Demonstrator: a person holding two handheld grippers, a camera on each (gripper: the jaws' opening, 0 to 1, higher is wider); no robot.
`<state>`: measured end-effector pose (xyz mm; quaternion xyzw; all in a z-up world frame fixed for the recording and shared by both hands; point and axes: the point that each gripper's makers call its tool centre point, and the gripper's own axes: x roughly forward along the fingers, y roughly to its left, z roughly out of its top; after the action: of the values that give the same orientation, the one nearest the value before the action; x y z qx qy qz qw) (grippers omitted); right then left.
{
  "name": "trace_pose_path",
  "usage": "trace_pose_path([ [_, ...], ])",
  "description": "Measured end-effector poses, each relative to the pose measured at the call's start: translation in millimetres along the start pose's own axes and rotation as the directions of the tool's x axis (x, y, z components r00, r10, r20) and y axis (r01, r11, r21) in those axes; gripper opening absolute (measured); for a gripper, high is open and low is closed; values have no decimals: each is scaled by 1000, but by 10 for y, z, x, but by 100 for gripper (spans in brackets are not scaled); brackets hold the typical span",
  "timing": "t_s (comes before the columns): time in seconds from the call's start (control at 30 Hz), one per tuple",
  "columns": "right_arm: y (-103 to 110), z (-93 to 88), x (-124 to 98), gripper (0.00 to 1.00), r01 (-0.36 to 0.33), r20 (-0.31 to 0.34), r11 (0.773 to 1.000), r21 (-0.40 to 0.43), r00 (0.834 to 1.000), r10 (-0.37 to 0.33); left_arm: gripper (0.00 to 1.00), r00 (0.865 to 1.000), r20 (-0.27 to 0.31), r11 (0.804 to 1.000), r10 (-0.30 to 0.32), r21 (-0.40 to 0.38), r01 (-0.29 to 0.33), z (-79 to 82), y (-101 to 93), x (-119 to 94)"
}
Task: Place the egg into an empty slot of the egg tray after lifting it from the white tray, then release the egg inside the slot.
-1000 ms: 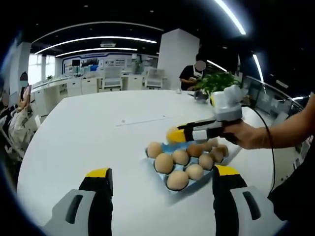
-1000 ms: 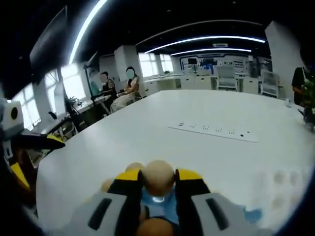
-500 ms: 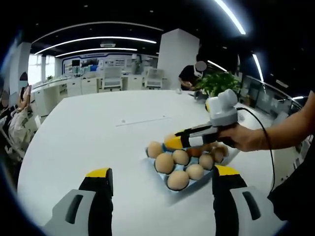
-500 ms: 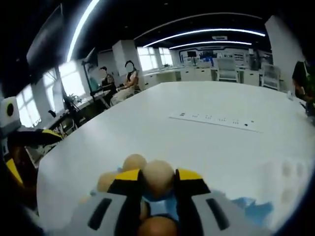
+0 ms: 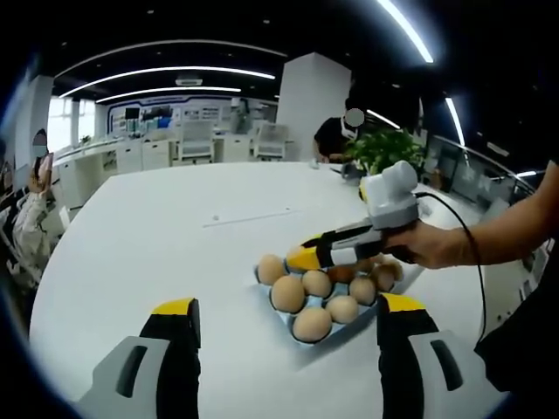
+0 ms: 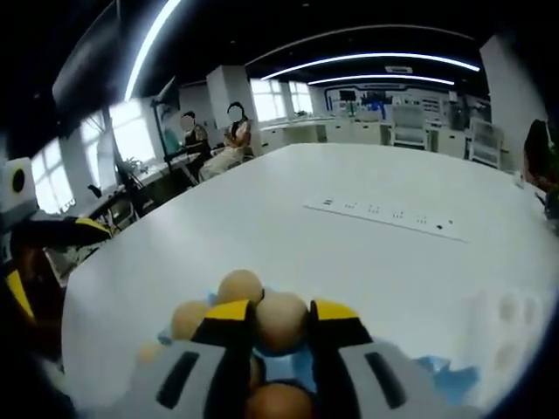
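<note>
On the broad white table (image 5: 157,253), the left gripper view has the blue moulded egg tray (image 5: 288,316) of brown eggs lying ahead of the yellow-tipped left gripper (image 5: 284,316), whose jaws stand wide apart, holding nothing. A person's hand (image 5: 437,246) reaches the right gripper (image 5: 301,258) in over the tray's far side.

From the right gripper view, the right gripper (image 6: 280,319) is clenched on a round tan egg (image 6: 281,321), poised just above the tray (image 6: 441,374) beside other eggs.
</note>
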<state>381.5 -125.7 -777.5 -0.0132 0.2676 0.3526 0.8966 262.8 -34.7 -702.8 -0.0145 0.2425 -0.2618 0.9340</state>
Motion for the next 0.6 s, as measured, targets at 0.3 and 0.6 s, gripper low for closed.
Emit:
trace_pose_path([
  [0.3, -16, -35, -105, 26, -11, -9, 1000, 5, 1000, 11, 83, 1000, 2, 1000, -4, 4, 4, 7, -20, -1],
  [0.6, -7, -13, -305, 24, -7, 17, 1000, -30, 1000, 7, 83, 1000, 5, 1000, -2, 5, 2, 22, -48, -7],
])
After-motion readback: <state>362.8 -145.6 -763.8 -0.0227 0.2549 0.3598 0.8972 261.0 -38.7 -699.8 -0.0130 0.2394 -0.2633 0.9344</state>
